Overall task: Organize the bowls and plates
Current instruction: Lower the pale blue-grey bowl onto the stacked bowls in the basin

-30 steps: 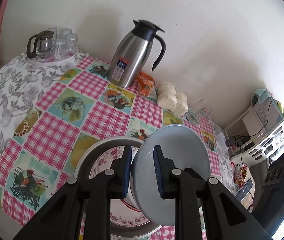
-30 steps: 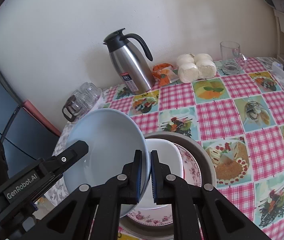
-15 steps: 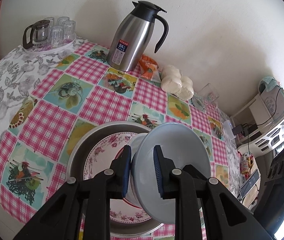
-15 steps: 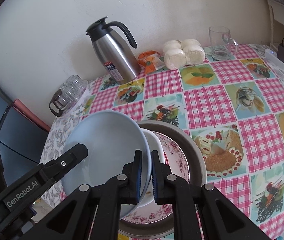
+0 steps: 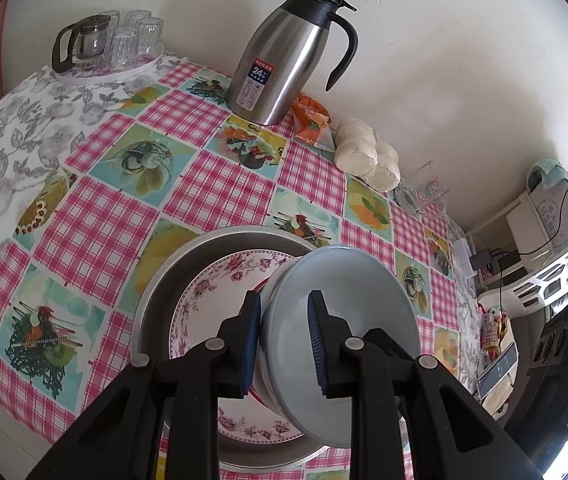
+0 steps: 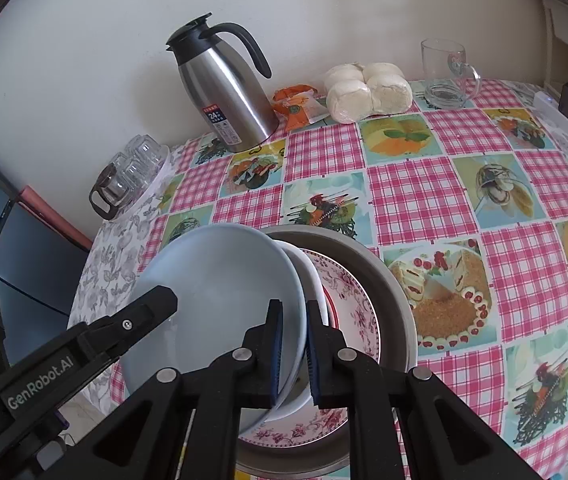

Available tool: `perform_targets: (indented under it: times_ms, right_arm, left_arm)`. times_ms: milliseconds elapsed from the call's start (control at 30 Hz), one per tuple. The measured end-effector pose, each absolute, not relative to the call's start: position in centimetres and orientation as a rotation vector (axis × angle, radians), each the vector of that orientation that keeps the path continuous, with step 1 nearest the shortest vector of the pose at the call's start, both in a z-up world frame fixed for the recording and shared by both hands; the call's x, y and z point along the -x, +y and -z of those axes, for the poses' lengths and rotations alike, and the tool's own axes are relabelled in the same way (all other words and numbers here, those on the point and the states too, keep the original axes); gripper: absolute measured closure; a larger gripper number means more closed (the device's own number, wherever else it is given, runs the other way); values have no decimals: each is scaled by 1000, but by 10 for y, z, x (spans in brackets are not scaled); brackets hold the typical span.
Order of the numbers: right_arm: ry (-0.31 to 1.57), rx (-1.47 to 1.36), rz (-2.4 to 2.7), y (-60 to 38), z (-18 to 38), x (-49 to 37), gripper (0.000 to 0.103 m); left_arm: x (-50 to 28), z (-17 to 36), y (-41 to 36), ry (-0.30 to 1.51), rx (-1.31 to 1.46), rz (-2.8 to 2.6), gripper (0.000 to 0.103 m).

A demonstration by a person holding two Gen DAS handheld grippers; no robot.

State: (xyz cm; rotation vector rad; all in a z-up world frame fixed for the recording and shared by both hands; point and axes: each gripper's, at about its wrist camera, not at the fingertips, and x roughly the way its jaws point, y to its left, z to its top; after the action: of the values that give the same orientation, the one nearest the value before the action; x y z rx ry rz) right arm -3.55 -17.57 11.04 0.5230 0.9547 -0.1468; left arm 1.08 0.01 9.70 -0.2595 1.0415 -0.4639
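A pale blue plate (image 5: 343,320) (image 6: 220,304) stands tilted on edge over a metal basin (image 5: 164,280) (image 6: 387,276). My left gripper (image 5: 284,340) is shut on the plate's near rim. My right gripper (image 6: 293,350) is shut on the opposite rim of the same plate. A white bowl (image 6: 311,280) sits right behind the plate, on a pink floral plate (image 5: 212,296) (image 6: 359,304) lying in the basin. The left gripper's finger (image 6: 140,312) shows in the right wrist view.
A steel thermos jug (image 5: 284,52) (image 6: 224,92), an orange snack packet (image 5: 311,116), wrapped buns (image 5: 367,156) (image 6: 367,92) and a glass mug (image 6: 443,76) stand along the wall. A tray of glasses (image 5: 112,48) sits at the far left corner. Shelving (image 5: 551,248) stands right of the table.
Both grippers have lowered the blue plate toward the basin, and the plate now sits closer against the white bowl. The views have tipped down toward the table.
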Motion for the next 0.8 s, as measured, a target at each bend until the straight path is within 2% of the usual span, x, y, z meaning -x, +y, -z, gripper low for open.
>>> perform_targets:
  times_ms: [400,533,633,700,733,800]
  right_arm:
    - [912,-558,124,-181,-117,37,78]
    - [861,-547,159,-185,-127,42,59]
    - [819,-549,161,-192,-137,47,59]
    - [817,-546,169,-195,-139,50,58]
    - [822,-541,171,-195,-139,50,56]
    - [834,-533,171,-196,-138,52,47]
  left_arm:
    - [-12,-100,4,1030,301,466,80]
    - [-12,-103,6,1015,311,468,80]
    - [-10,-107,9,1003,313,464,80]
    - [-9,-109,11,992,310,457,77]
    - [-7,-111,13,987,309,452,76]
    - [-4,-113,16,978,309,443,67]
